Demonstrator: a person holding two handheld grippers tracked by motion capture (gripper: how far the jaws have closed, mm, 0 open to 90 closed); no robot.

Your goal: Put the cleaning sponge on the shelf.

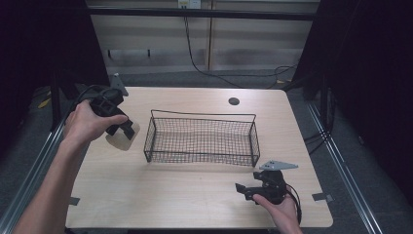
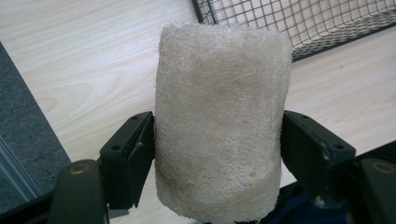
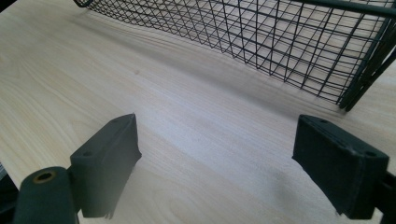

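Pale wood tabletop [image 1: 195, 190] fills the high view, with an empty black wire-mesh basket [image 1: 201, 138] at its centre. My left gripper [image 1: 124, 127] hovers just left of it; my right gripper [image 1: 242, 191] waits near the front edge.

Left gripper view: jaws pinch a cream fibrous loofah cylinder [image 2: 220, 121], so I judge carrying is underway, then a move over the rim and release.

Right gripper view: jaws spread, holding nothing.

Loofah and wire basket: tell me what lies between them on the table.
Bare wood. In the left gripper view, plain table runs from the loofah, clamped in the left gripper, to the wire basket; the high view agrees.
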